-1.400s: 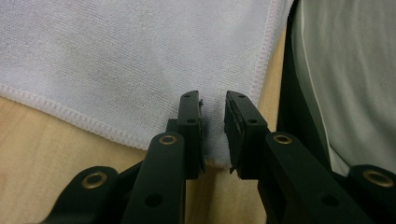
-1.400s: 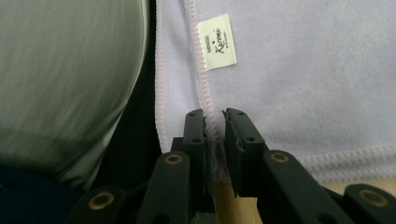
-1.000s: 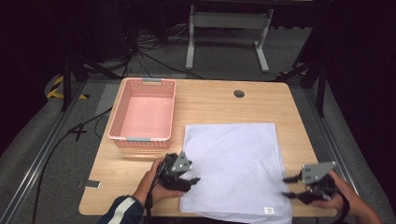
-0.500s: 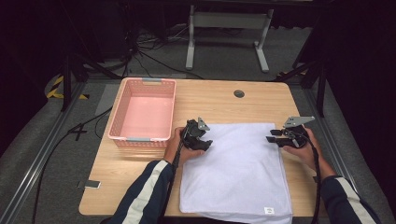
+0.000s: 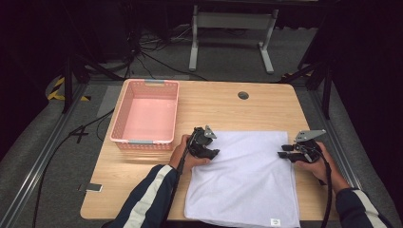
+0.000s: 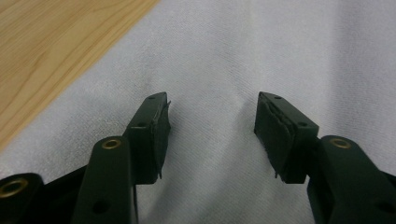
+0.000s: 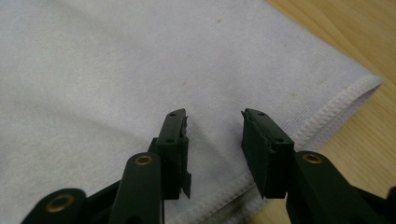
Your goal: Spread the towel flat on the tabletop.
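Towel [image 5: 247, 178] flat on table [image 5: 218, 107], left gripper [image 6: 212, 116] and right gripper [image 7: 215, 128] over opposite edges

Dark sleeves [image 5: 152, 190] with pale lengthwise stripes; black grippers, left gripper [image 6: 211, 123] and right gripper [image 7: 215, 135], carry brass-ringed screw holes (grey three-cornered plates on top) and trail thin black cables

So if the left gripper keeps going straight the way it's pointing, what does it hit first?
Most likely the white terry cloth spread on the wooden table: the left gripper points down at it, open jaws straddling a small ridge of fabric. How close the tips are is unclear.
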